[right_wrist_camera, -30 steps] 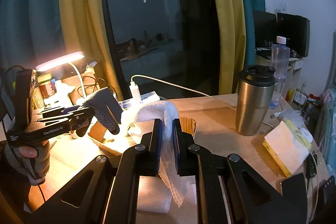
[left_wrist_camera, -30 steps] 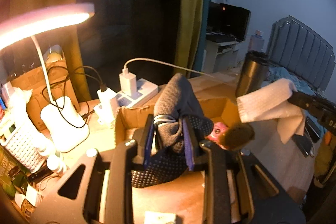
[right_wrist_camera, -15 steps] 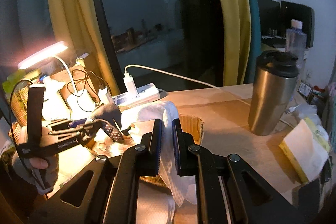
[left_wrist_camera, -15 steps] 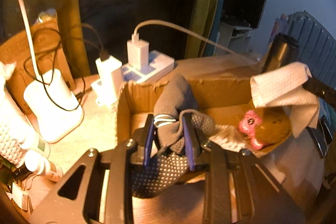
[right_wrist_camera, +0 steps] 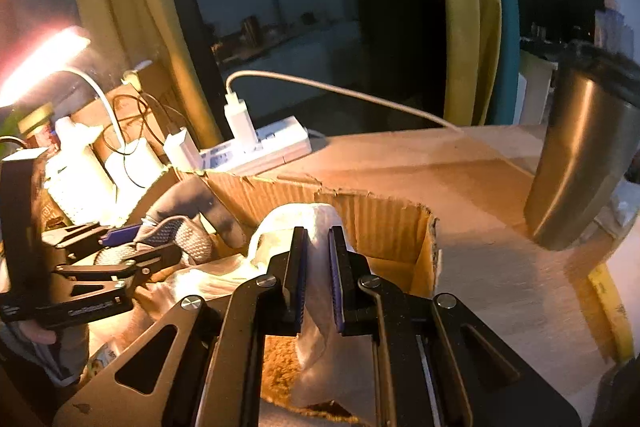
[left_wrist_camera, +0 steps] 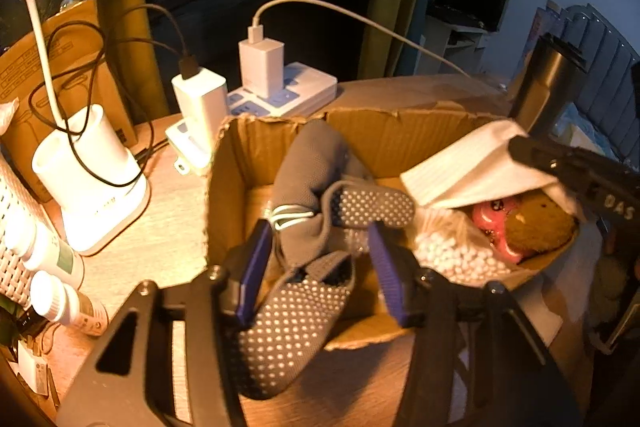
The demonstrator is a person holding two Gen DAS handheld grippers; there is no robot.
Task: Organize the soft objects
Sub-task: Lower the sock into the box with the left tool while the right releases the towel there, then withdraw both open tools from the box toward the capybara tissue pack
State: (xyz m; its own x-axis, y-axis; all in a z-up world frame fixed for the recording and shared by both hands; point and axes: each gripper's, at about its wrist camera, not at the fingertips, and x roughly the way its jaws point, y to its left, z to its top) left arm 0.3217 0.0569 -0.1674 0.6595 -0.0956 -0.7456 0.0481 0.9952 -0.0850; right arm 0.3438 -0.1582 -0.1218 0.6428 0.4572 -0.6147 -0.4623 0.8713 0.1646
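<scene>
A grey sock [left_wrist_camera: 308, 171] with white grip dots lies half in the cardboard box [left_wrist_camera: 256, 139], its foot draped over the front rim. My left gripper [left_wrist_camera: 320, 267] straddles it. Its jaws are opening, and the right pad stands clear of the fabric. My right gripper [right_wrist_camera: 316, 255] is shut on a white cloth [right_wrist_camera: 316, 219], which it holds over the box's [right_wrist_camera: 380, 211] right end. The left wrist view shows that cloth [left_wrist_camera: 468, 167] above a pink toy [left_wrist_camera: 496, 223] and a brown plush [left_wrist_camera: 540, 227]. From the right wrist view, the left gripper [right_wrist_camera: 132, 243] and sock [right_wrist_camera: 180, 203] sit at the box's left end.
Behind the box lies a power strip [left_wrist_camera: 304, 91] with white chargers and cables. A white lamp base [left_wrist_camera: 88, 179] and small bottles [left_wrist_camera: 52, 251] stand to the left. A steel tumbler [right_wrist_camera: 580, 163] stands right of the box, with a yellow pad [right_wrist_camera: 608, 299] near it.
My left gripper sank into the box with the sock and its jaws parted. My right gripper carried the white cloth down and leftward over the box's right end.
</scene>
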